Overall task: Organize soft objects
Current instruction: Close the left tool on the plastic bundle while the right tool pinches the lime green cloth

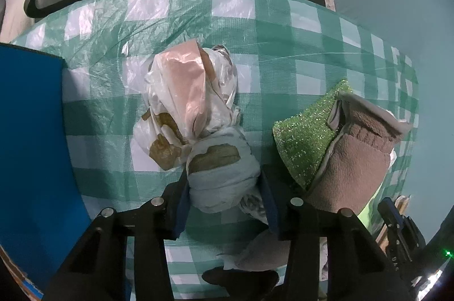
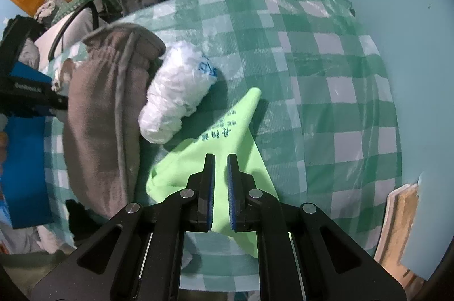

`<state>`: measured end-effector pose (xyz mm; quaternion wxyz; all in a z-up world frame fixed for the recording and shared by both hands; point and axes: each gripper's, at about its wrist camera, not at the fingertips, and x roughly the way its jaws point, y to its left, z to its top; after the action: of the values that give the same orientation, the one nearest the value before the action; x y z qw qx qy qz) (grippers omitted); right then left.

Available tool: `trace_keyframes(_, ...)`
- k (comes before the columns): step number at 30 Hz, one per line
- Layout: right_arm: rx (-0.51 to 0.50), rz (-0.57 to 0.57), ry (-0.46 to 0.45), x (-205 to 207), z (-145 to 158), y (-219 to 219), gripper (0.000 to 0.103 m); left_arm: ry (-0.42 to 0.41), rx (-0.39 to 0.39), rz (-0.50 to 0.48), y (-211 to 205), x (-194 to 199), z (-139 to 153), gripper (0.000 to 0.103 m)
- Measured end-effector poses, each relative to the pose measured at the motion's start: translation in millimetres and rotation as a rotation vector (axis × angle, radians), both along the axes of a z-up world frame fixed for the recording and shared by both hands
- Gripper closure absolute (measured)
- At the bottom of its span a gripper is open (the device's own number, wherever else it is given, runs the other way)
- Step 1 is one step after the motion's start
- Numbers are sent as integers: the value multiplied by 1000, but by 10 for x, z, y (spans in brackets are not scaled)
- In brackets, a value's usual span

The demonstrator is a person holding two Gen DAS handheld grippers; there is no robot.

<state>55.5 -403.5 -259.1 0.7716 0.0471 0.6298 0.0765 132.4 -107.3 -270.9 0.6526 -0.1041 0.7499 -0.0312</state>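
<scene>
Surface: checked cloth [image 1: 283, 25] on table, blue wall behind.
Left gripper [image 1: 224, 193]: half closed, pads pressing knotted plastic bag [image 1: 195, 116].
Right gripper [image 2: 220, 187]: nearly closed, pinching green cloth [image 2: 227, 136].
Nearby: brown slipper [image 1: 354, 159], white bag [image 2: 176, 96].
Advice: squeeze bag's knot firmly, lift slowly, keep green cloth taut.

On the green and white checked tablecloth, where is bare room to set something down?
The checked tablecloth is free on the far right side, past the light green cloth toward the table edge, and beyond the crumpled brown-printed plastic bag. It is crowded around the brown fleece item, white plastic bundle and glittery green sponge.
</scene>
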Motion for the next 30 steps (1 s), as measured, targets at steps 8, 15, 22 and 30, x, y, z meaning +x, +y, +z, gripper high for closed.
trace_keyframes(8, 37, 5, 22, -1, 22, -76, 95, -38, 38, -43, 73, -218, 97, 63)
trace_keyframes(15, 14, 30, 22, -58, 21, -86, 33, -82, 90, -72, 205, -451, 302, 63)
trace_keyframes(22, 2, 124, 20, -221, 52, -57, 31, -117, 122, -129, 63, -514, 528, 63)
trace_keyframes(30, -70, 235, 41, -389, -93, -16, 31, -122, 135, -146, 49, -623, 565, 63)
